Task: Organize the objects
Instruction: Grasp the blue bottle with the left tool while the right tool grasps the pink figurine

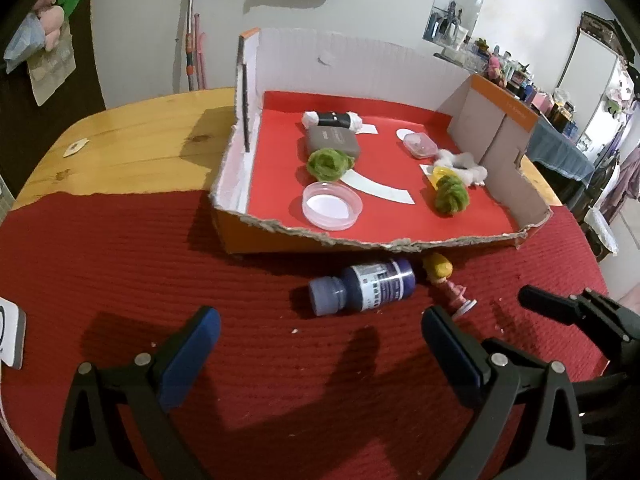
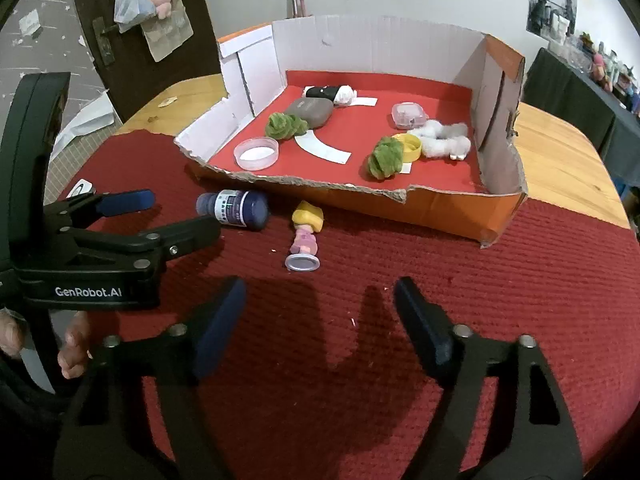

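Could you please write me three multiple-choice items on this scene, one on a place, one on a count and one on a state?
1. Where does the blue bottle lie?
A. inside the cardboard box
B. on the red mat in front of the box
C. on the bare wood

2. How many green wool balls are in the cardboard box?
A. one
B. two
C. four

3. How does the doll figure stand?
A. upright on its base
B. lying on its side
C. held in a claw

Key: 1 B, the bottle rests on the red mat just outside the torn front wall. 2 B, one wool ball lies beside the grey case, the other wool ball by the yellow lid. 3 B, its round base faces sideways and both claws are empty.
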The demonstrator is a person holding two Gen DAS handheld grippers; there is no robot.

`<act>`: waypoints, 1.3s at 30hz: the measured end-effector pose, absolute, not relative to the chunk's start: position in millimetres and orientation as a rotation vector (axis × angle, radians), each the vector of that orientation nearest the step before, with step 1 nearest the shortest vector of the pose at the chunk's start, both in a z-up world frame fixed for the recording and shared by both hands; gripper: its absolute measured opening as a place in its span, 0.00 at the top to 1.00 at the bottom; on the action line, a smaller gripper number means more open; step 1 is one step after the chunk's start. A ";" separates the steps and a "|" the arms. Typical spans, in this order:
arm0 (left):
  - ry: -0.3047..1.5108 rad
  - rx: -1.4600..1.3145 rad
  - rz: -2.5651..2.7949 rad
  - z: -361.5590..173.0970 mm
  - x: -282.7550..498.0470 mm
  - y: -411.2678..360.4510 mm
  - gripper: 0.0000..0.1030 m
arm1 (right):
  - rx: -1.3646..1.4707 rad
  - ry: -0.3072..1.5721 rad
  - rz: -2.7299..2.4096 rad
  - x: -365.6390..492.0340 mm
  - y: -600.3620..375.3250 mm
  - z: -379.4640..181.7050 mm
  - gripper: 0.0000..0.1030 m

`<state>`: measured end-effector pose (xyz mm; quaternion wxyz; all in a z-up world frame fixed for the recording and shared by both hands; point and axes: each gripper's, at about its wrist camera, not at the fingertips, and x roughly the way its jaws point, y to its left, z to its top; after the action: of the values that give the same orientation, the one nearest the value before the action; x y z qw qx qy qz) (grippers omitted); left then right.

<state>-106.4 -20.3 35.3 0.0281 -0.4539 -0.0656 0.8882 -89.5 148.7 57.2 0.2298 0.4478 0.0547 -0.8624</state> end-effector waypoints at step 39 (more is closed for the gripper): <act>-0.203 -1.412 2.748 23.0 -119.5 -7.2 0.38 | 1.209 0.232 -2.369 -107.7 129.3 40.4 0.81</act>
<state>-119.5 -7.2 23.0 0.0227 -0.4559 -0.0655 0.8873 -107.7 129.3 40.4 0.2337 0.4401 0.0844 -0.8629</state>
